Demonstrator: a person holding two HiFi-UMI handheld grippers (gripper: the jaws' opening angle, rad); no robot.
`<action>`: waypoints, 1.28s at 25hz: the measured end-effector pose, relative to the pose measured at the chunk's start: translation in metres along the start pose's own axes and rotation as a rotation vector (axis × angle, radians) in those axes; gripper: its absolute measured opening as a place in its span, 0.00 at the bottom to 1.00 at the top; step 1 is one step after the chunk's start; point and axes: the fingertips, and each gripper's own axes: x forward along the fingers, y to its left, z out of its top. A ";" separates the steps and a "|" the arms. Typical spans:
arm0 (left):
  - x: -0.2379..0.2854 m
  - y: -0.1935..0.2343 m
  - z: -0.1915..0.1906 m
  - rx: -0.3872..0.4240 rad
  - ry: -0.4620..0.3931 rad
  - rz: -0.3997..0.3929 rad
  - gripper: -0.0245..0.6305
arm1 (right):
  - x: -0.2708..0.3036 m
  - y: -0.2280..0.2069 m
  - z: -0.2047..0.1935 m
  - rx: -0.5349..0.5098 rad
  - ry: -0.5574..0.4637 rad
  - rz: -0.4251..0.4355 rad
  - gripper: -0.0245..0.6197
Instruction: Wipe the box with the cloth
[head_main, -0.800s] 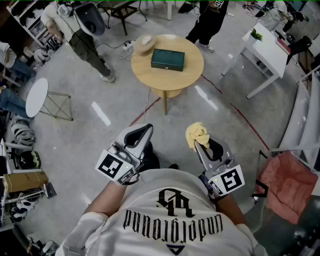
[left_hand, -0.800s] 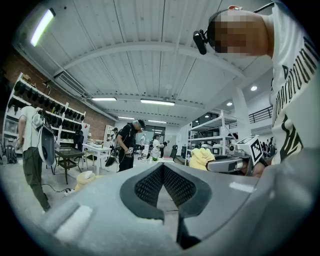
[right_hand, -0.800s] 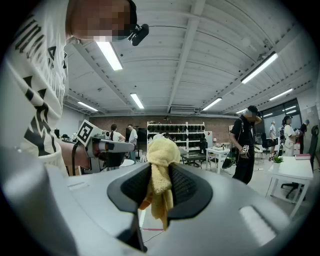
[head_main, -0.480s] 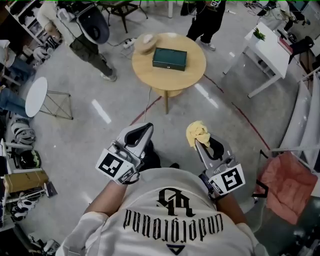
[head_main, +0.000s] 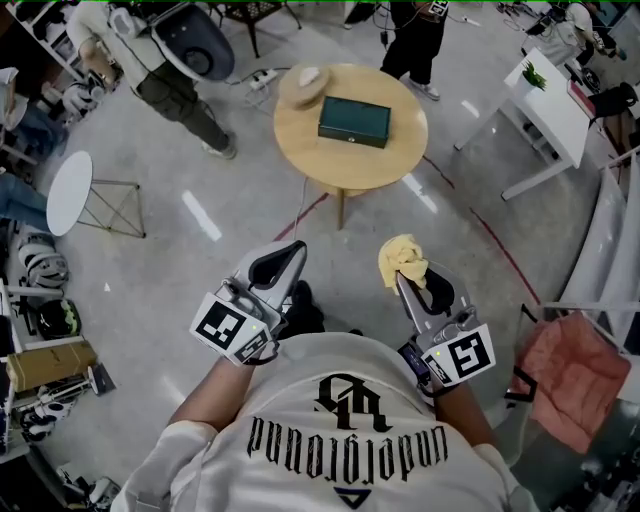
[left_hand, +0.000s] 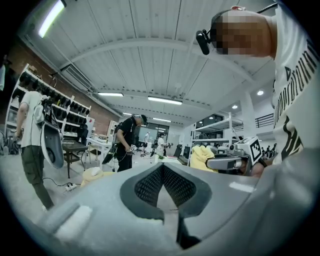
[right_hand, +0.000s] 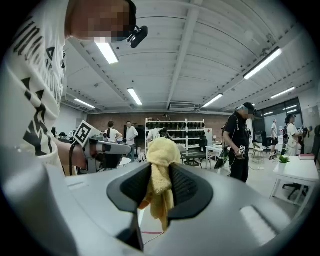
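A dark green box (head_main: 354, 121) lies on a round wooden table (head_main: 385, 165) well ahead of me. My right gripper (head_main: 402, 277) is shut on a yellow cloth (head_main: 402, 260), which bunches above its tips; in the right gripper view the cloth (right_hand: 161, 175) is pinched between the jaws. Beside it, my left gripper (head_main: 293, 254) is held close to my body, shut and with nothing in it; its jaws (left_hand: 162, 172) meet at the tips. Both grippers hang over the floor, far short of the table.
A tan object (head_main: 304, 84) sits on the table's far left. People stand around the table: one at back left (head_main: 160, 75), one behind it (head_main: 415, 35). A small white round stand (head_main: 68, 192) is left, white desks (head_main: 550, 105) right, a red fabric item (head_main: 563, 372) near right.
The table and box have shifted slightly right and a little nearer in the head view. Both grippers keep their pose and the cloth stays gripped.
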 end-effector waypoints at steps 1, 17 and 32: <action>0.002 0.011 0.000 -0.002 0.000 -0.004 0.05 | 0.011 -0.003 0.000 0.001 0.001 -0.005 0.19; 0.023 0.184 0.044 0.021 0.014 -0.072 0.05 | 0.177 -0.030 0.035 0.009 0.022 -0.098 0.20; 0.104 0.217 0.040 0.008 0.054 -0.020 0.05 | 0.216 -0.136 0.024 0.031 0.032 -0.064 0.21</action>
